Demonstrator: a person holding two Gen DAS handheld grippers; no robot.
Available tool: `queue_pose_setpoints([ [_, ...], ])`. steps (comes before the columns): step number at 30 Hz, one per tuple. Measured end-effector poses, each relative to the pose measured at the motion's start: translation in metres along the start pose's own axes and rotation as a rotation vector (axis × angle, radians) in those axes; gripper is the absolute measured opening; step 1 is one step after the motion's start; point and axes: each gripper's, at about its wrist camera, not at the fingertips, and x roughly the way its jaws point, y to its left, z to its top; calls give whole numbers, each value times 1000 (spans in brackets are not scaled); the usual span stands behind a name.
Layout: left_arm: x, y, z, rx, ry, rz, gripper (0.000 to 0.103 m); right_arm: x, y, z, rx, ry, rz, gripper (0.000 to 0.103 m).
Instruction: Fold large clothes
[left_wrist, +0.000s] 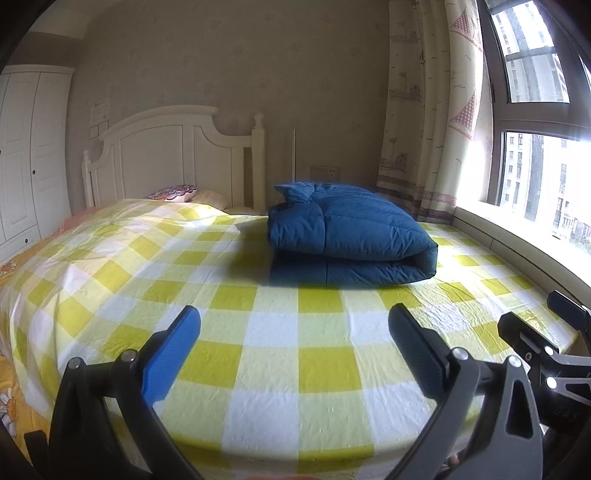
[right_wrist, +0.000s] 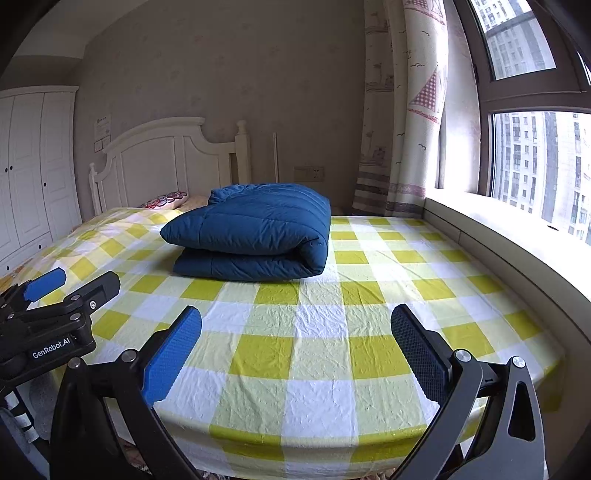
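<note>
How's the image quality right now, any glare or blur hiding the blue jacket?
Left wrist view: window glare blows out the right side and the folded blue jacket looks soft, with blue fringing. Right wrist view: jacket sharp, evenly lit. Both views bend the bed edge.

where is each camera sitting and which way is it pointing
Left wrist: sits on the left gripper near the foot of the bed, looking along it at the folded blue jacket and the headboard; its own open fingers show, and the right gripper at the right edge.
Right wrist: sits on the right gripper, just to the right, facing the same way, nearer the window; its own open fingers show, and the left gripper at the left edge.
Shared: jacket, bed, headboard, curtain, window.
</note>
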Motion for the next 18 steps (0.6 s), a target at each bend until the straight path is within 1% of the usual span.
queue_pose_setpoints([
  [18,1,0,-3,10,7,10,101,-4,2,-4,13,5,15,99],
])
